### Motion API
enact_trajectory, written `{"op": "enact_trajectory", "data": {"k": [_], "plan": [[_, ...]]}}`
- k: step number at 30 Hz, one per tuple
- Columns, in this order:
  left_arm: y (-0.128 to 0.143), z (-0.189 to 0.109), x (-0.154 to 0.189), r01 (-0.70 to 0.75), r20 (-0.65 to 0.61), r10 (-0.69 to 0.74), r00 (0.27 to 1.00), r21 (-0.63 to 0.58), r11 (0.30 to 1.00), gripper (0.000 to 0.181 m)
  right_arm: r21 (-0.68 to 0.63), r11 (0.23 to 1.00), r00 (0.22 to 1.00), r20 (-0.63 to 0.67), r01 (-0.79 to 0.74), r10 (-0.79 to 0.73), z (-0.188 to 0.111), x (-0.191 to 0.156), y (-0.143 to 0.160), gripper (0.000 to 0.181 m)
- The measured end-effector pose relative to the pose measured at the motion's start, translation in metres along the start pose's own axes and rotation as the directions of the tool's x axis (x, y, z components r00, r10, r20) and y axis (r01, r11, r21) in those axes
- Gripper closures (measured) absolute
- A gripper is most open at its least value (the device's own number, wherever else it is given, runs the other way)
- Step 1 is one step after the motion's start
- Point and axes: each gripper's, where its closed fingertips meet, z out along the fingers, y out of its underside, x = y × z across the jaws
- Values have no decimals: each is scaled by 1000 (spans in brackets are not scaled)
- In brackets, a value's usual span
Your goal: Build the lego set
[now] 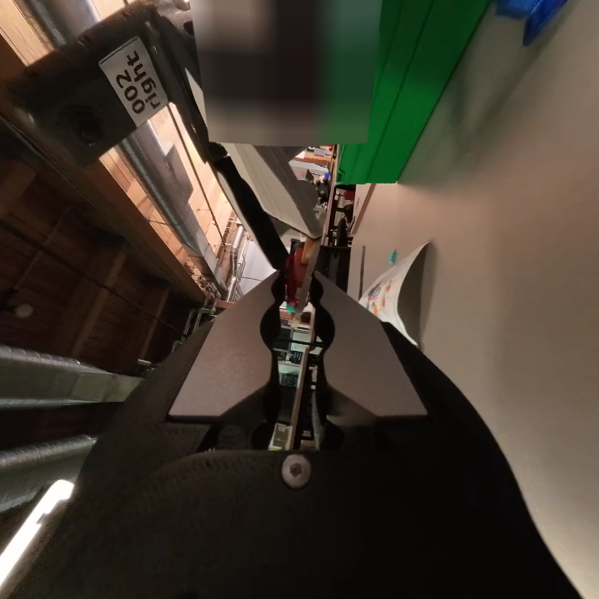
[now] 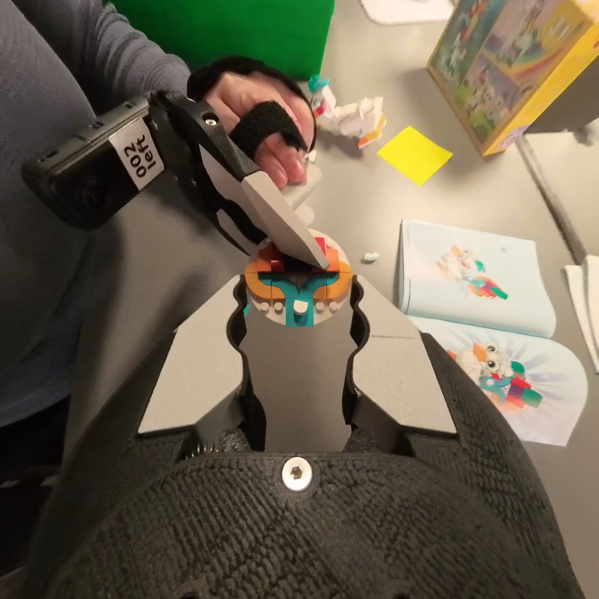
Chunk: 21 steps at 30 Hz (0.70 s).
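The right tool was clamped on the round, colourful lego model above the grey worktop, while the left tool, nearly shut, pressed its top

Right gripper: two grey plastic fingers with black wavy inner pads, on a black textured body. Jaws parted wide, tips set one at each side of the round build, clamped on its edge.

Left gripper: same make, black frame with grey wedge-shaped fingers, angled down from the upper left; tips on the top of the same build. In its own wrist view the fingers stand nearly together, closed on the build's edge.

Left hand: wrapped round the handle, black strap over one finger, grey sleeve behind.
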Motion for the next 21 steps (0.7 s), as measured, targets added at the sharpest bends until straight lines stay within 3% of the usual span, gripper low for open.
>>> {"op": "enact_trajectory", "data": {"k": [4,7,10,14,17,21], "plan": [[0,-5,-22,39,-20,-38,999,24,999,169,86,992,989,-117,97,-86,-16,5,-27,97],[1,-12,-53,69,-6,-68,998,46,997,170,146,968,965,-195,205,-175,-37,-1,-52,95],[-4,-20,-81,90,-51,-86,995,99,991,170,153,917,910,-260,368,-322,-54,-19,-80,99],[-15,-37,-121,172,-114,-152,982,190,967,170,56,817,782,-334,574,-526,-59,-39,-114,110],[-22,-50,-147,182,-123,-157,980,232,956,170,42,745,710,-344,665,-614,-60,-57,-138,128],[-33,-64,-163,184,-146,-148,978,273,944,170,3,687,637,-379,726,-671,-63,-65,-157,131]]}}
